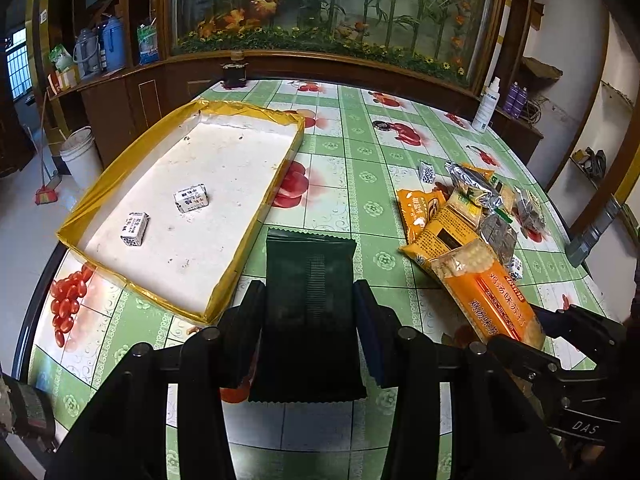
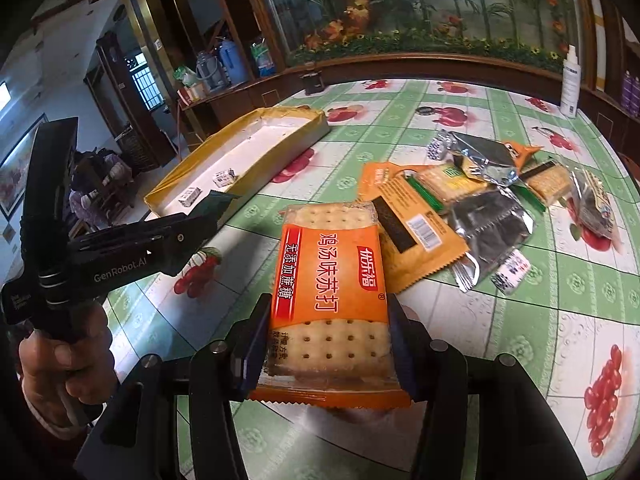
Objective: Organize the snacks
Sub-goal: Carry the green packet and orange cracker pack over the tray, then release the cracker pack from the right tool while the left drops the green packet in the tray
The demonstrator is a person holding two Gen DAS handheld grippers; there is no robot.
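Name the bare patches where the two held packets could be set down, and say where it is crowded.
Most of the yellow-edged tray floor is bare beyond two small wrapped candies. Bare tablecloth lies between tray and snack pile. The pile itself is crowded.

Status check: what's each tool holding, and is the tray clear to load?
Left tool shut on dark green snack packet. Right tool shut on orange cracker packet. Yellow-edged white tray holds two small wrapped candies; approach unobstructed.

Table — yellow-rimmed tray, snack pile, spray bottle.
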